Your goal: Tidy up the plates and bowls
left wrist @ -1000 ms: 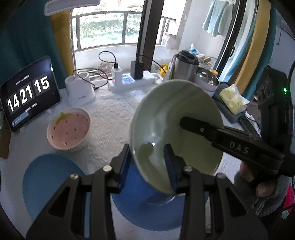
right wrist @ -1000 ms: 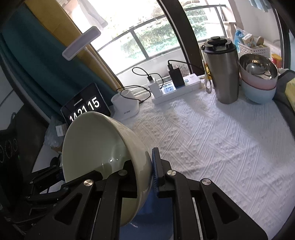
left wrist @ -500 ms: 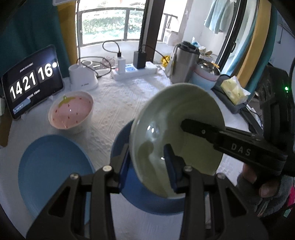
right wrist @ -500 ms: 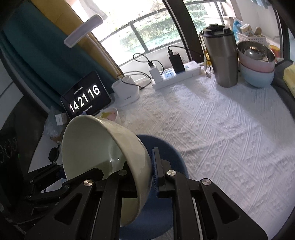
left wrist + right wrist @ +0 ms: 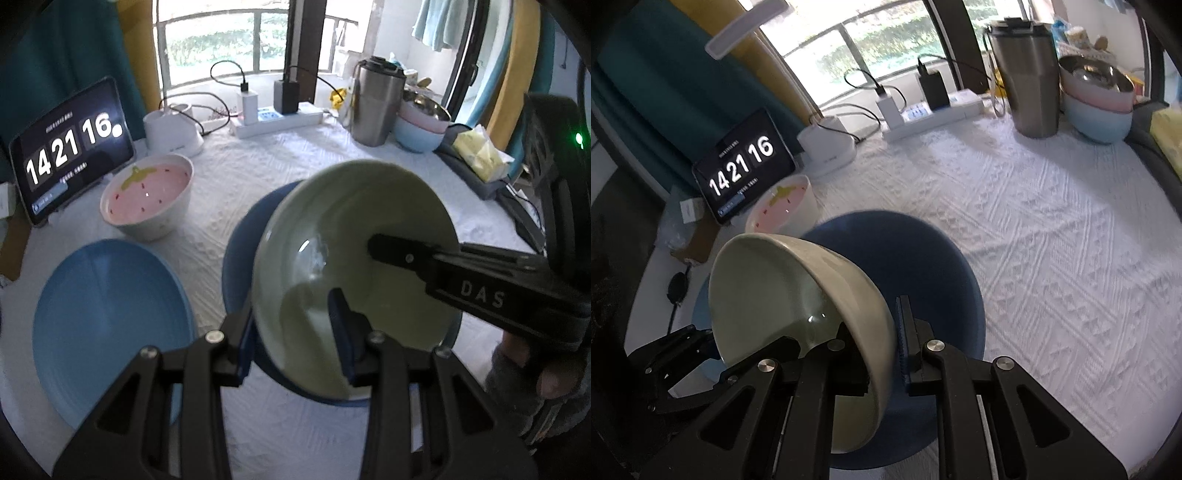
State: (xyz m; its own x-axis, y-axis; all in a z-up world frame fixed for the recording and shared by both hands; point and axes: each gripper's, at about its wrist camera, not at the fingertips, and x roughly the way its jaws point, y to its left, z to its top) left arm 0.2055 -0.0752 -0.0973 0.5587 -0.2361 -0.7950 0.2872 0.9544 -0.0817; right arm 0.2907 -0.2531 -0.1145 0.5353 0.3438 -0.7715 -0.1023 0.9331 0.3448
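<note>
White textured cloth covers the table (image 5: pixel 1052 236), and against it the view has widened over the last second: more of the tabletop now shows around the carried bowl, which reads as both hands having come down and in toward the plates. Dark blue plate (image 5: pixel 923 266) lies directly under the load, where a moment ago only its near edge peeked out; the light blue plate (image 5: pixel 107 325) sits at about eight o'clock from it, and the strawberry-pattern bowl (image 5: pixel 147 195) at about ten o'clock, just in front of the clock tablet (image 5: pixel 70 147). Pale green bowl (image 5: pixel 354 254) hangs tilted above the dark plate, not yet resting on it as far as I can tell. The right gripper (image 5: pixel 882 350) is clenched on the bowl's rim at the near side, one pad inside and one outside. The left gripper (image 5: pixel 291 328) straddles the opposite rim, and its pads look pressed on the wall, though the contact is partly hidden. My judgement is that the bowl is about to be set onto the dark plate; levelling it first matters, since a tilted landing could chip the rim or skid the plate. Stacked bowls (image 5: pixel 1097 107) wait at one o'clock beside the steel tumbler (image 5: pixel 1030 85).
</note>
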